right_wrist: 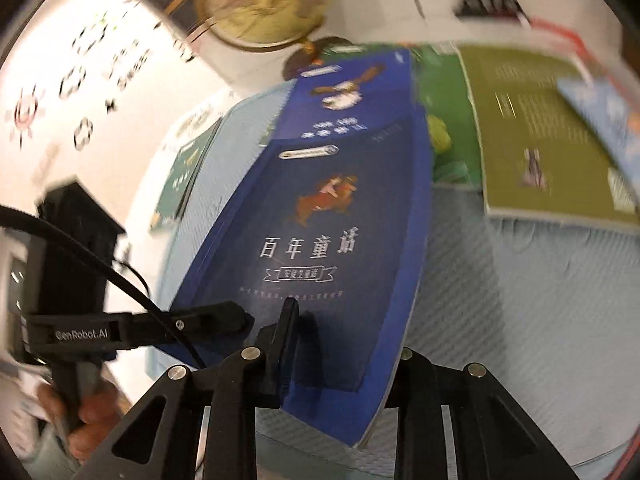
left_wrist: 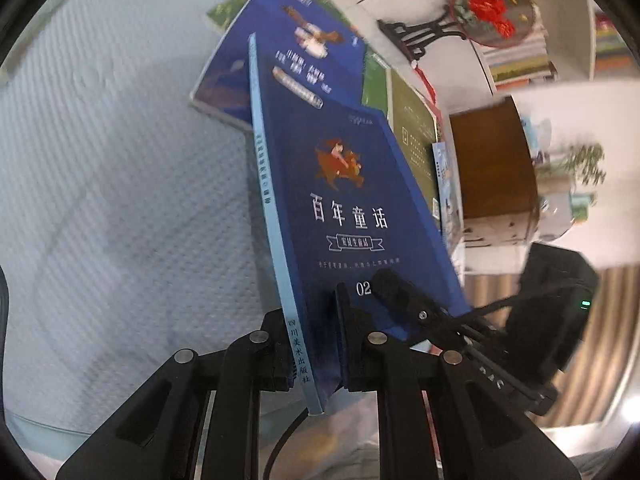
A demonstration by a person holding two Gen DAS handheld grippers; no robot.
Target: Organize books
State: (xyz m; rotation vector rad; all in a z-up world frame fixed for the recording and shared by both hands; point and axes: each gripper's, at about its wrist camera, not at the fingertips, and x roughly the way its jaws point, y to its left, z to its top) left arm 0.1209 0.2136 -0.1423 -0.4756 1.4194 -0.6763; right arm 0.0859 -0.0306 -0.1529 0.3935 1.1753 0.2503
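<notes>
A dark blue storybook [left_wrist: 348, 208] with white title lettering and a pale blue spine is lifted off the table, tilted on edge. My left gripper [left_wrist: 312, 340] is shut on its lower spine corner. In the same view my right gripper [left_wrist: 394, 288] clamps the cover's lower edge from the right. In the right wrist view the same book [right_wrist: 320, 248] runs away from the camera, with my right gripper [right_wrist: 344, 360] shut on its near end and my left gripper [right_wrist: 236, 318] pinching its left edge. A second blue book [left_wrist: 296, 40] lies flat beyond it.
Green books [left_wrist: 376, 80] and an olive-covered book [right_wrist: 540, 140] lie on the pale blue quilted mat [left_wrist: 120, 160]. Another green book [right_wrist: 184, 176] sits left. A globe [right_wrist: 264, 0], a round embroidered fan on a stand [left_wrist: 492, 8], a bookshelf [left_wrist: 520, 60] and a brown box [left_wrist: 492, 160] stand behind.
</notes>
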